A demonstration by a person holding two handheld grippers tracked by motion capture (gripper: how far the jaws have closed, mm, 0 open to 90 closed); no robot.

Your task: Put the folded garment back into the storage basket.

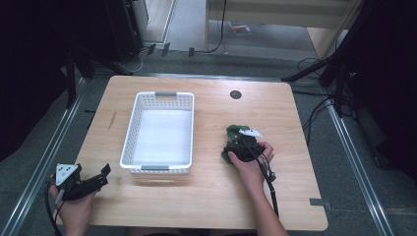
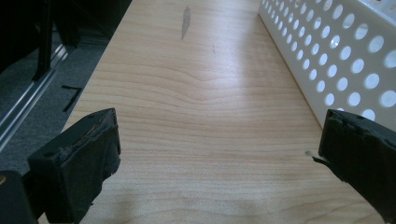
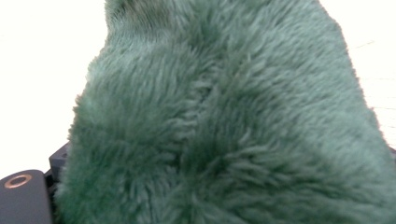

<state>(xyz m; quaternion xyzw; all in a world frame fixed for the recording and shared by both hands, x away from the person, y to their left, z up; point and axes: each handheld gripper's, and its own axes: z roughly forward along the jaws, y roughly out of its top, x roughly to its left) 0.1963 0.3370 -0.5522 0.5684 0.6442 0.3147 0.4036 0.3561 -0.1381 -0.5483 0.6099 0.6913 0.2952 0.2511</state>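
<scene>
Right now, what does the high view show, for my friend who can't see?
A person's right tool rests on a green plush on a table. A white basket sits left of it, and the left tool hovers open nearby.

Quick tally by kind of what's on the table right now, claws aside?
White perforated plastic basket: 1
Green fuzzy plush toy: 1
Total: 2
</scene>
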